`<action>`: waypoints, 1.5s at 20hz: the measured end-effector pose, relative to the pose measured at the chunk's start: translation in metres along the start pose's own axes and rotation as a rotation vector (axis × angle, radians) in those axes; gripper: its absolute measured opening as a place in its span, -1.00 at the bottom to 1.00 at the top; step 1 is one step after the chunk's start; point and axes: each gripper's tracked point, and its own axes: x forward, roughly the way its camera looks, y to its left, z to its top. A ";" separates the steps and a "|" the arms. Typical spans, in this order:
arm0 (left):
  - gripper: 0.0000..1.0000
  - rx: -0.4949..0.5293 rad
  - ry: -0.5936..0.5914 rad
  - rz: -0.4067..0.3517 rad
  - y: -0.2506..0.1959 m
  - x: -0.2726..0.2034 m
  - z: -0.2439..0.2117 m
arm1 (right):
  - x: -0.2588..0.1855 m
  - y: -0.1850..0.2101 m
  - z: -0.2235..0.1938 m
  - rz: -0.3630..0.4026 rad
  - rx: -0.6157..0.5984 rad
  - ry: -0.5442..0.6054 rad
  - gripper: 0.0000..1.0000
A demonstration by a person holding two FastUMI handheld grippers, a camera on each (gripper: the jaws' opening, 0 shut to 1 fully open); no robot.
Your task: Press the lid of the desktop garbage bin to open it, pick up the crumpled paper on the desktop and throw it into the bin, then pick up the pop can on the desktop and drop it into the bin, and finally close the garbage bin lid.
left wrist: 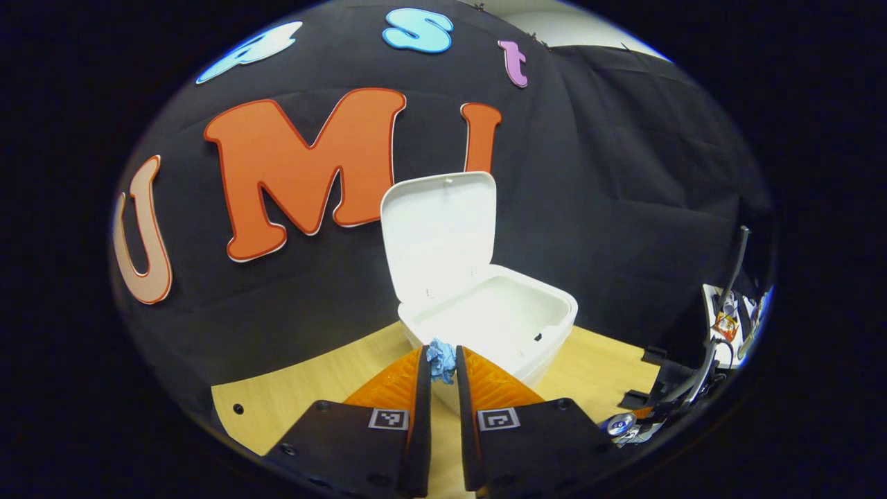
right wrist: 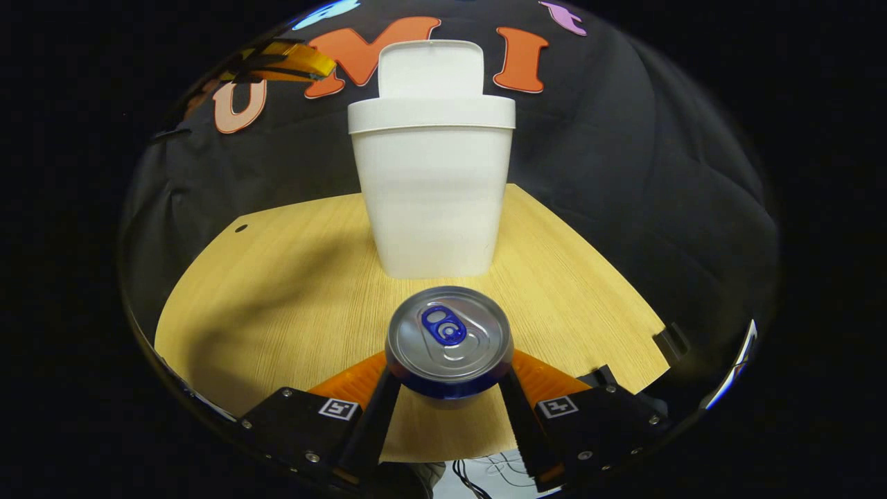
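1. In the left gripper view, the left gripper [left wrist: 441, 364] has its jaws drawn narrow, both fingers pressing on a small wad of blue crumpled paper [left wrist: 441, 360] caught at their tips.
2. Just ahead of those jaws and a little lower stands the white garbage bin [left wrist: 547, 331], its mouth uncovered and its inside bright and pale; the wad sits just short of the bin's near rim.
3. The bin's lid [left wrist: 439, 232] stands upright at the far side of the mouth, beyond the jaws, hinged back against the black cloth wall.
4. Below the jaws on either side lies the pale wooden surface [left wrist: 315, 378].
5. Far off to the right of the left jaws, near the edge of the left gripper view, the top of the pop can [left wrist: 620, 423] shows with dark parts of the other gripper beside it.
6. In the right gripper view, the right gripper [right wrist: 449, 374] has its jaws spread to the can's width, one finger on each side of the upright pop can [right wrist: 449, 336], touching its flanks.
7. Straight ahead of the right jaws, beyond the can and apart from it, the bin [right wrist: 431, 201] stands on the surface [right wrist: 277, 277] with its lid [right wrist: 430, 69] raised.
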 end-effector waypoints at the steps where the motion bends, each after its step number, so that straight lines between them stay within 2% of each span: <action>1: -0.56 0.004 -0.014 -0.001 -0.004 0.004 0.005 | 0.002 -0.002 0.000 -0.001 0.003 0.002 0.58; 9: -0.56 -0.068 -0.057 -0.074 -0.037 0.041 0.016 | 0.013 -0.022 -0.001 -0.018 0.043 0.020 0.58; 16: -0.56 -0.090 -0.035 -0.073 -0.045 0.077 0.008 | 0.023 -0.045 -0.002 -0.036 0.064 0.029 0.58; 20: -0.48 -0.091 -0.008 -0.068 -0.046 0.092 -0.003 | 0.030 -0.055 -0.001 -0.040 0.075 0.036 0.58; 21: -0.41 -0.093 0.002 -0.065 -0.047 0.094 -0.008 | 0.031 -0.056 -0.001 -0.036 0.073 0.040 0.58; 24: -0.34 -0.092 0.012 -0.065 -0.050 0.097 -0.015 | 0.037 -0.057 -0.002 -0.023 0.057 0.048 0.58; 25: -0.18 -0.084 0.011 -0.063 -0.049 0.100 -0.017 | 0.039 -0.057 -0.001 -0.022 0.055 0.050 0.49; 26: -0.08 -0.076 0.014 -0.057 -0.048 0.100 -0.019 | 0.040 -0.057 0.000 -0.017 0.054 0.048 0.58; 29: 0.31 -0.072 0.014 -0.052 -0.048 0.100 -0.020 | 0.040 -0.058 0.005 -0.011 0.044 0.039 0.58; 30: 0.38 -0.073 0.011 -0.053 -0.048 0.099 -0.019 | 0.040 -0.059 0.005 -0.013 0.040 0.039 0.58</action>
